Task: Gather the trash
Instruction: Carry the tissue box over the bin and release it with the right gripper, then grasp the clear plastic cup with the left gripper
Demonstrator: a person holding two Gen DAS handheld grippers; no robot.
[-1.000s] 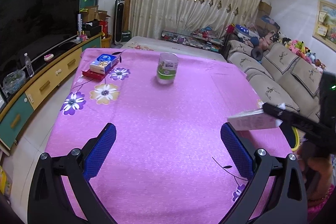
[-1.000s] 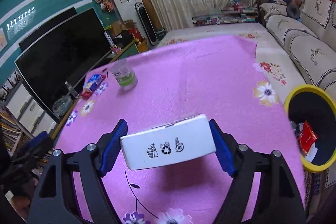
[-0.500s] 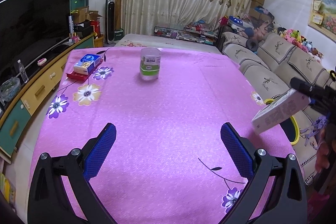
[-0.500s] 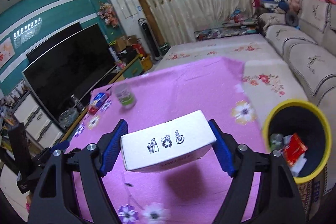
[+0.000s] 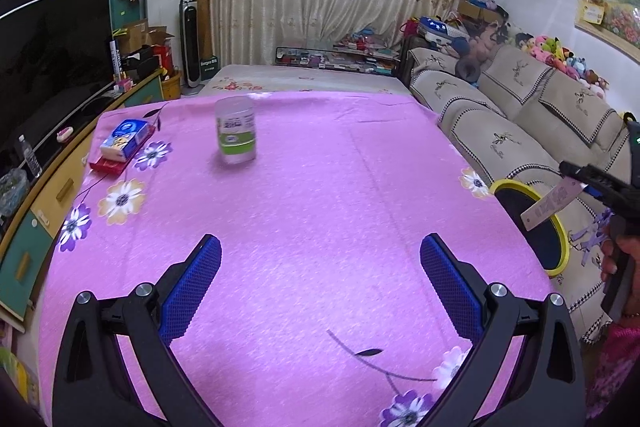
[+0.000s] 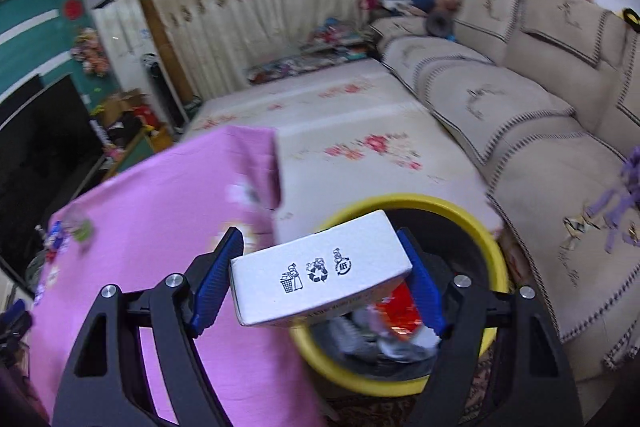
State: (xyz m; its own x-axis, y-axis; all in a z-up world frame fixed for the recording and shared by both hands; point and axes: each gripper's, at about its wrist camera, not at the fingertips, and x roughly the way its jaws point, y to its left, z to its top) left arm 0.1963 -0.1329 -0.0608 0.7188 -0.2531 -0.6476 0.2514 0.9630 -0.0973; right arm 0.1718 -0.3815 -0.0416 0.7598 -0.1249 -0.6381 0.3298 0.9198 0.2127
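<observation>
the right gripper pinches a white box between its 2 blue pads, one pad on each short end, so the box's long axis runs left to right across the gap, tilted with its right end higher and farther. the face toward the camera carries 3 small printed symbols; the print along the lower edge is too blurred to read. the box hangs over the near left part of the yellow-rimmed bin, and it hides part of the rim and the inside. what shows in the bin is a red wrapper and some grey and white scraps, too smeared to name. the far half of this view is motion-blurred.

the left gripper is spread wide with nothing between its pads, hovering over the pink flowered tablecloth. in that view the right gripper is cut off at the right edge, the box slants down and left in front of the bin, and only part of the bin shows past the table edge. far left on the cloth stand a clear cup with a green label and, well apart from it, a blue and white pack lying on a red box.
</observation>
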